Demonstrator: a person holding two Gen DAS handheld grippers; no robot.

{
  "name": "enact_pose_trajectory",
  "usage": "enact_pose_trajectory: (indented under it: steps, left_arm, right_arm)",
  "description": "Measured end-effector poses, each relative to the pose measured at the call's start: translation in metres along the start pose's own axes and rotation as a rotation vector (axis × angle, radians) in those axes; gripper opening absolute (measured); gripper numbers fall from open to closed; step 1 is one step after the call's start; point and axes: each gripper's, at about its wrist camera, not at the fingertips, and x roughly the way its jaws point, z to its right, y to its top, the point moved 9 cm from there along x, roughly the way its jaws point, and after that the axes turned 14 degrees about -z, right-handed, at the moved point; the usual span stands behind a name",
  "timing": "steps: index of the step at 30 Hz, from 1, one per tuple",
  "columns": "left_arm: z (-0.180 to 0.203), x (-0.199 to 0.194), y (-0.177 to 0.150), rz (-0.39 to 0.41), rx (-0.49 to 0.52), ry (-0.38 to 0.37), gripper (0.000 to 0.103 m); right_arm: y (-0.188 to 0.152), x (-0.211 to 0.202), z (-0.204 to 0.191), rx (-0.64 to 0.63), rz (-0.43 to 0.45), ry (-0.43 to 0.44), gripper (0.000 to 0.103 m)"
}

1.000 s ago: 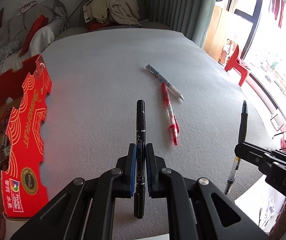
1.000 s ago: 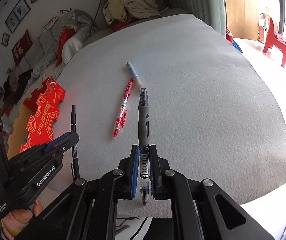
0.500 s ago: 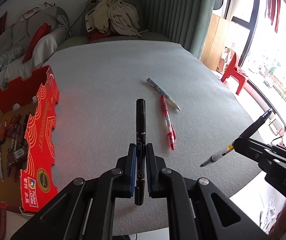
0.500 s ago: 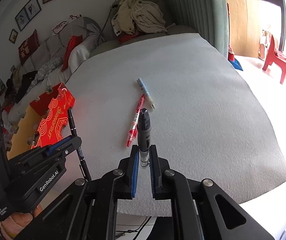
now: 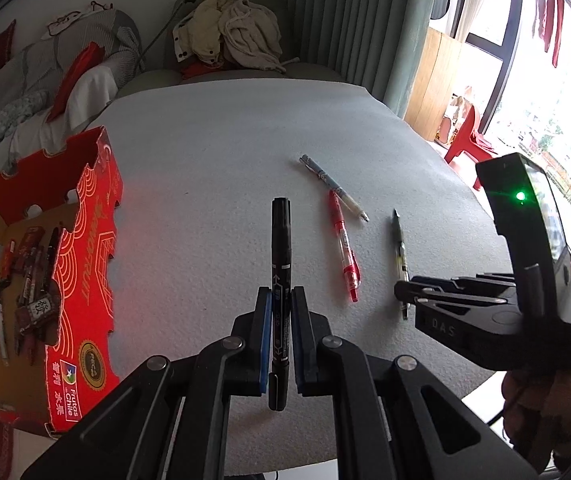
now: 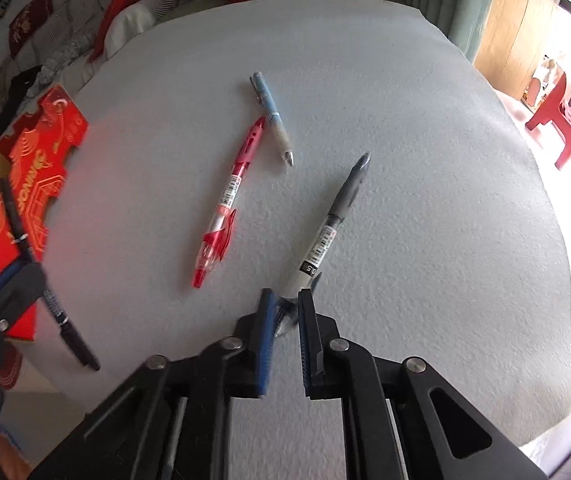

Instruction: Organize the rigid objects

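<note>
My left gripper [image 5: 281, 300] is shut on a black marker [image 5: 280, 248] and holds it above the table, pointing forward. My right gripper [image 6: 285, 304] has its jaws slightly apart around the rear end of a black gel pen [image 6: 331, 228], which slants away to the right and looks to lie on the table; it also shows in the left wrist view [image 5: 400, 256]. A red pen [image 6: 229, 200] and a light blue pen [image 6: 273, 120] lie on the grey table [image 6: 425, 160]. The red cardboard box [image 5: 85, 248] stands at the left.
The box holds several pens and small items [image 5: 25, 272]. A sofa with piled clothes [image 5: 229, 36] lies behind the table. A red plastic chair [image 5: 469, 136] stands by the window at the right. The right gripper body [image 5: 505, 312] sits close beside my left gripper.
The right gripper tipped down toward the table and opened slightly; the black gel pen slid out forward and now slants to the right. The left gripper rose and pulled back a little with the marker.
</note>
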Motion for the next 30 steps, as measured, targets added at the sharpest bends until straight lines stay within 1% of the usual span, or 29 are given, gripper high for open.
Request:
enact_pose_trajectory:
  steps: [2, 4, 6, 8, 11, 13, 16, 17, 18, 19, 20, 21, 22, 23, 24, 26, 28, 30]
  left_arm:
    - [-0.002, 0.002, 0.001, -0.005, -0.005, 0.000, 0.010]
    - [-0.002, 0.004, 0.001, -0.008, -0.005, -0.001, 0.010]
    - [-0.001, 0.004, 0.001, -0.008, -0.006, -0.002, 0.010]
    - [-0.001, 0.004, 0.002, -0.008, -0.006, 0.000, 0.010]
    - [-0.002, 0.005, 0.004, -0.007, -0.012, 0.000, 0.010]
    - [-0.002, 0.007, 0.005, -0.008, -0.013, -0.002, 0.010]
    - [0.000, 0.010, 0.004, -0.013, -0.010, -0.005, 0.010]
    - [0.000, 0.010, 0.003, -0.014, -0.009, -0.006, 0.010]
    - [0.001, 0.011, 0.003, -0.015, -0.006, -0.005, 0.010]
    - [0.001, 0.011, 0.004, -0.017, -0.005, -0.005, 0.010]
    - [0.001, 0.011, 0.003, -0.017, -0.006, -0.005, 0.010]
    - [0.001, 0.010, 0.004, -0.017, -0.006, -0.006, 0.010]
    - [0.000, 0.010, 0.004, -0.016, -0.008, -0.006, 0.010]
    - [-0.001, 0.009, 0.004, -0.013, -0.010, -0.006, 0.010]
    - [-0.001, 0.007, 0.005, -0.009, -0.010, -0.005, 0.010]
    - [-0.003, 0.005, 0.004, -0.004, -0.012, -0.002, 0.010]
    - [-0.004, 0.004, 0.004, -0.003, -0.016, -0.001, 0.010]
    - [-0.004, 0.003, 0.003, -0.003, -0.021, -0.002, 0.010]
  right_arm:
    - [0.005, 0.001, -0.005, -0.023, -0.001, -0.042, 0.015]
    - [0.011, 0.003, -0.006, -0.020, 0.002, -0.052, 0.020]
    - [0.021, 0.005, -0.001, 0.025, 0.004, -0.034, 0.030]
    - [0.028, 0.010, 0.009, 0.090, -0.006, 0.004, 0.031]
    - [0.035, 0.010, 0.017, 0.141, -0.001, 0.041, 0.031]
    - [0.040, 0.011, 0.022, 0.165, 0.002, 0.042, 0.031]
    - [0.049, 0.013, 0.020, 0.145, 0.006, 0.003, 0.034]
    - [0.053, 0.014, 0.016, 0.116, 0.004, -0.034, 0.035]
    - [0.055, 0.016, 0.011, 0.082, -0.002, -0.078, 0.034]
    - [0.055, 0.015, 0.003, 0.043, -0.002, -0.112, 0.031]
    - [0.053, 0.015, -0.003, 0.016, -0.004, -0.106, 0.015]
    - [0.049, 0.014, -0.007, 0.001, -0.007, -0.095, 0.013]
    - [0.045, 0.012, -0.008, -0.005, 0.000, -0.090, 0.013]
    - [0.040, 0.008, -0.010, -0.003, 0.020, -0.063, 0.013]
    - [0.035, 0.001, -0.010, 0.005, 0.053, -0.028, 0.013]
    - [0.023, -0.015, -0.009, 0.014, 0.106, 0.007, 0.013]
    - [0.013, -0.030, -0.011, 0.014, 0.140, 0.044, 0.013]
    - [0.005, -0.044, -0.012, 0.015, 0.166, 0.071, 0.009]
